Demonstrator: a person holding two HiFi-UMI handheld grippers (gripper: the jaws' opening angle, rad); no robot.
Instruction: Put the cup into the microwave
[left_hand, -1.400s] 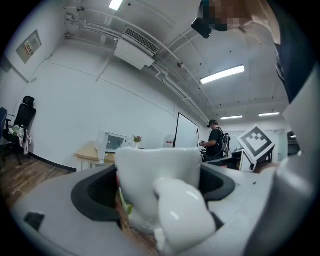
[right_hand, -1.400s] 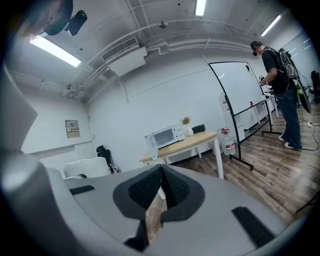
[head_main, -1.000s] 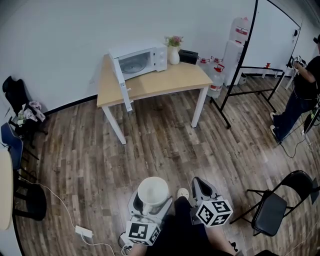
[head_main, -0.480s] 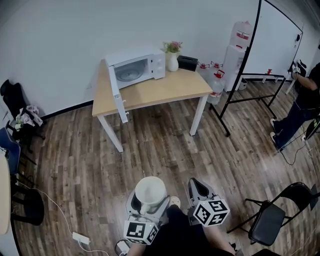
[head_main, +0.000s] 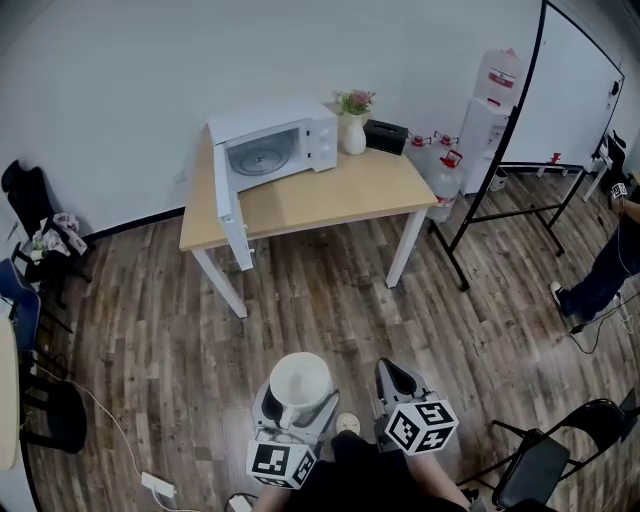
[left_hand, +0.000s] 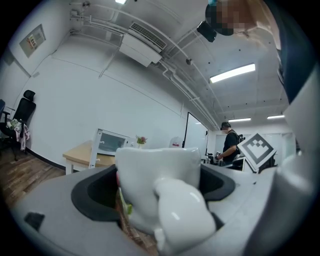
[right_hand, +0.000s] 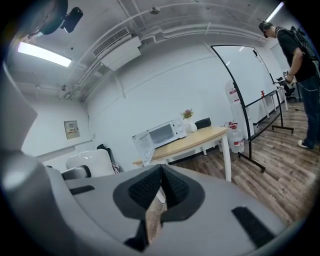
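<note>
A white cup (head_main: 299, 383) with a handle sits between the jaws of my left gripper (head_main: 297, 396), which is shut on it; in the left gripper view the cup (left_hand: 159, 187) fills the middle, handle toward the camera. My right gripper (head_main: 394, 378) is beside it, shut with nothing between its pads (right_hand: 159, 187). Both hang low over the wood floor, well short of the table. The white microwave (head_main: 270, 148) stands on the wooden table (head_main: 310, 200) by the far wall with its door (head_main: 229, 212) swung open to the left. It also shows far off as the microwave (right_hand: 164, 134) and the microwave (left_hand: 111, 142).
A white vase with flowers (head_main: 353, 122) and a black box (head_main: 385, 136) stand right of the microwave. Water bottles (head_main: 487, 110), a whiteboard stand (head_main: 520, 140) and a person (head_main: 610, 260) are at the right. A black folding chair (head_main: 540, 460) is near right; chairs and a cable are at left.
The view has shifted a little: the table and microwave now sit slightly lower and more central. The person at the right has moved toward the frame's edge. Both grippers keep their grip.
</note>
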